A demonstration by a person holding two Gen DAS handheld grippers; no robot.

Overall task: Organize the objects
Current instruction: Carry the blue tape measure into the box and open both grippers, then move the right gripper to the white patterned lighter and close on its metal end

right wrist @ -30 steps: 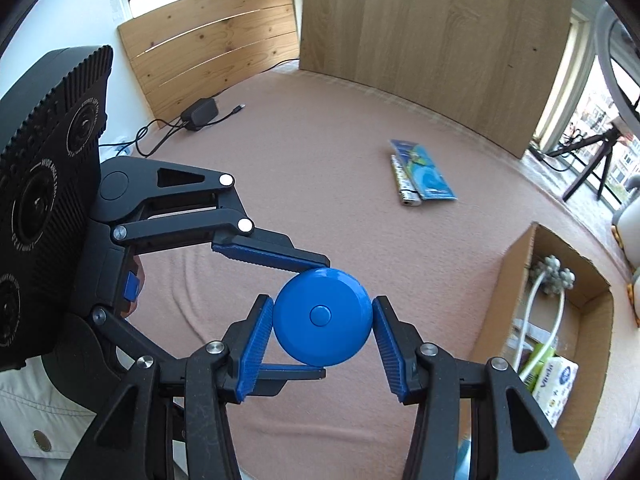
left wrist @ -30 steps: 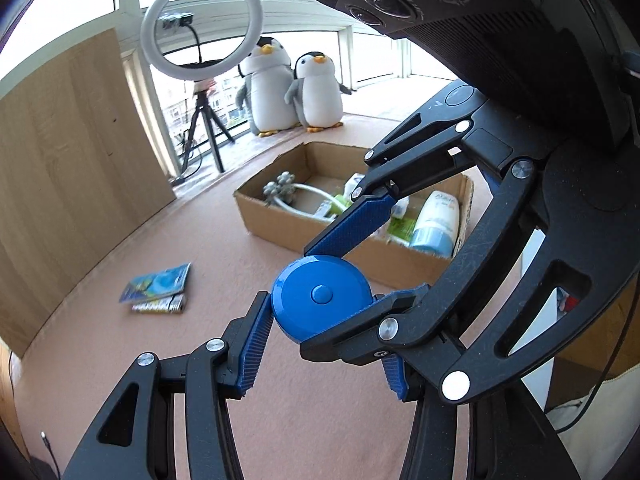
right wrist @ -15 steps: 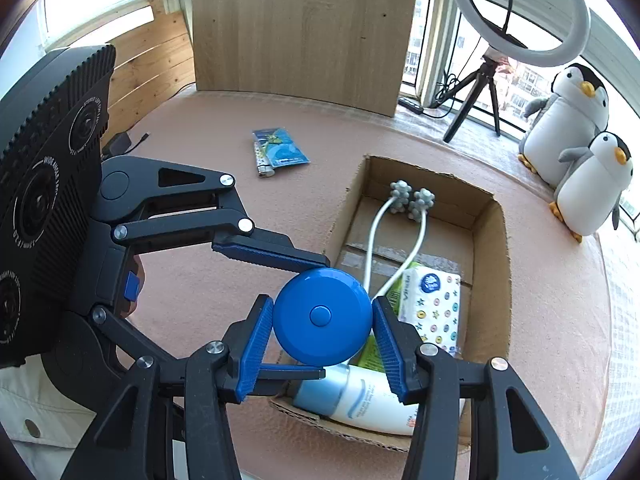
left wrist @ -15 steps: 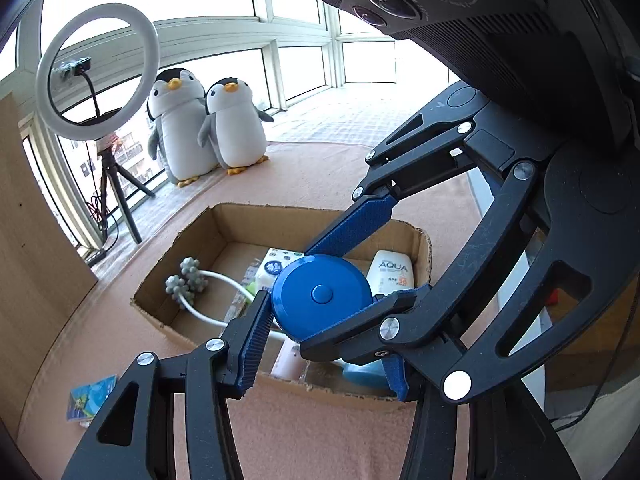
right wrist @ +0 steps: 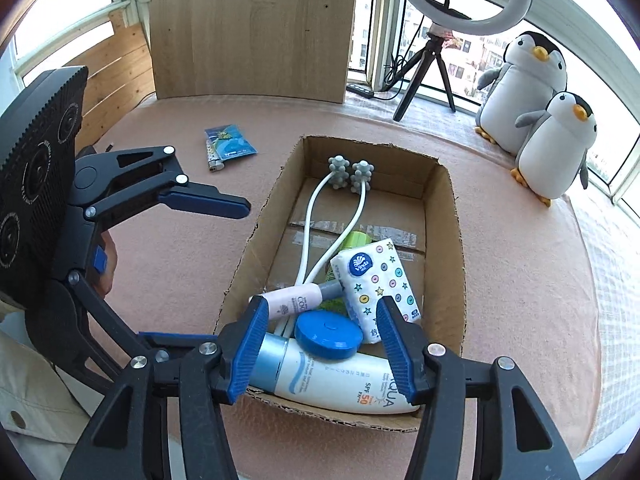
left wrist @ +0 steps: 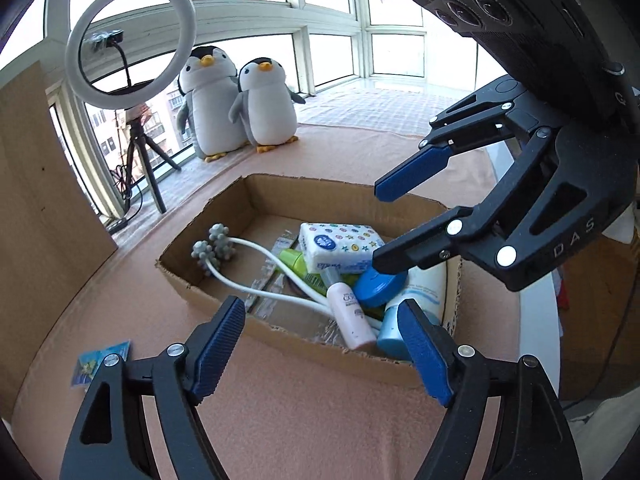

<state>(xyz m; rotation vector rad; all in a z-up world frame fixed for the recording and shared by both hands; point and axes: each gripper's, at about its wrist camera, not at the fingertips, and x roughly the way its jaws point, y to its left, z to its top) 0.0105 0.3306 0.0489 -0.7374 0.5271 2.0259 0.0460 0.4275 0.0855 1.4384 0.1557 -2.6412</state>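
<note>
A blue round disc (right wrist: 328,334) lies in the cardboard box (right wrist: 456,248), on a white sunscreen tube (right wrist: 340,384) and beside a tissue pack (right wrist: 376,280). It also shows in the left wrist view (left wrist: 378,287). My right gripper (right wrist: 320,352) is open just above the disc and holds nothing. My left gripper (left wrist: 320,348) is open and empty over the box's near wall (left wrist: 280,332). The box also holds a pink bottle (right wrist: 292,300), a green bottle (left wrist: 298,262) and a white roller massager (right wrist: 344,170).
A blue packet and a lighter (right wrist: 228,146) lie on the pink carpet left of the box. Two penguin plush toys (right wrist: 556,148) and a ring light on a tripod (right wrist: 436,40) stand by the window. A wooden board (right wrist: 248,28) leans at the back.
Both grippers opened and the blue disc dropped from the right gripper into the box. Both grippers had carried it from over the carpet to above the box.
</note>
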